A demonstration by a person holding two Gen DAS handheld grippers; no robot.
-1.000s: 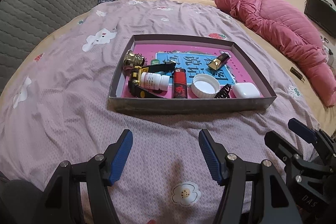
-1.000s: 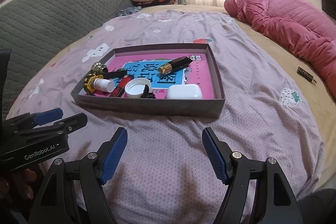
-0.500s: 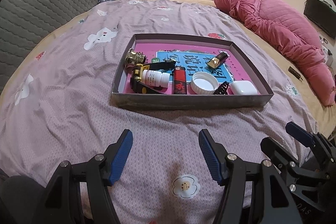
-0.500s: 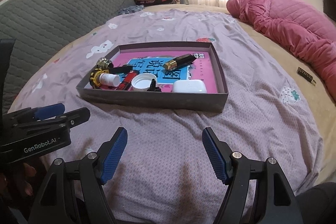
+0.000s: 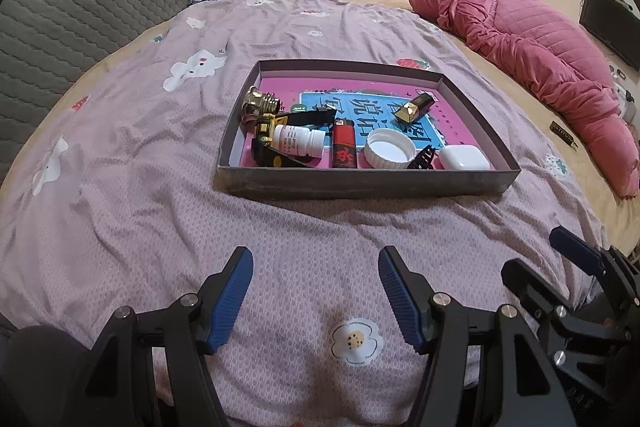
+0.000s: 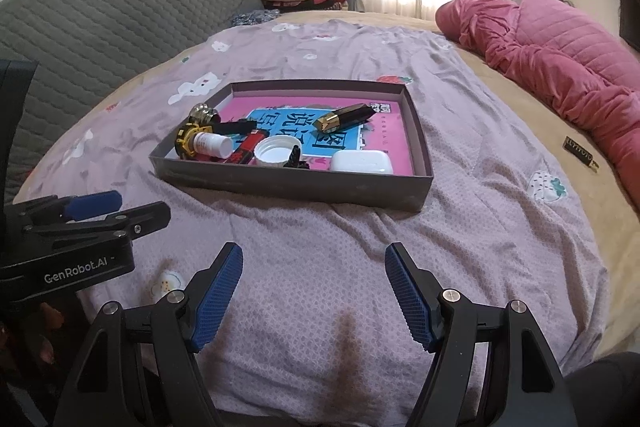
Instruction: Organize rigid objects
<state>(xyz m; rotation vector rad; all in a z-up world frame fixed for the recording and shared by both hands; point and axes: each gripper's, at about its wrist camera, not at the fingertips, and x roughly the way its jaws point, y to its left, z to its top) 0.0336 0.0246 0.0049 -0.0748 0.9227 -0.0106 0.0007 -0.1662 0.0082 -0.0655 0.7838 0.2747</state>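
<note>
Since a second ago both views sit farther back from the tray point(image 5: 360, 183): it reads smaller and higher in frame, more purple bedspread point(image 5: 120, 187) shows between it and the fingertips; contents unchanged in arrangement.

Progress, as a judgement: the sorting looks largely done. Every loose rigid item near the fingers lies inside the tray, well ahead of both grippers:
- brass fitting point(image 5: 258, 101), far left corner
- white pill bottle point(image 5: 298, 139) lying on its side against a yellow-black tool point(image 5: 265, 131)
- red lighter point(image 5: 344, 147), just right of the bottle
- white jar lid point(image 5: 389, 149), open side up
- black hair clip point(image 5: 422, 159), touching or nearly touching the lid
- white earbud case point(image 5: 464, 158), near right corner
- gold-black lipstick point(image 5: 412, 109) on the blue-pink printed sheet farther back

Possibly left: a small dark bar point(image 6: 580, 151) on the beige sheet far to the right of the right fingers, beside the pink quilt point(image 6: 560, 59); cannot tell what it is or whether it belongs to the task.

Left gripper point(image 5: 316, 291): blue-padded fingers point(image 5: 232, 295) spread wide, nothing between them, hovering above the bedspread short of the tray's near wall. No contact visible.

Right gripper point(image 6: 314, 291): likewise spread wide and empty, pads point(image 6: 408, 295) clear of the cloth as far as shows; tray ahead and slightly left of its midline
</note>
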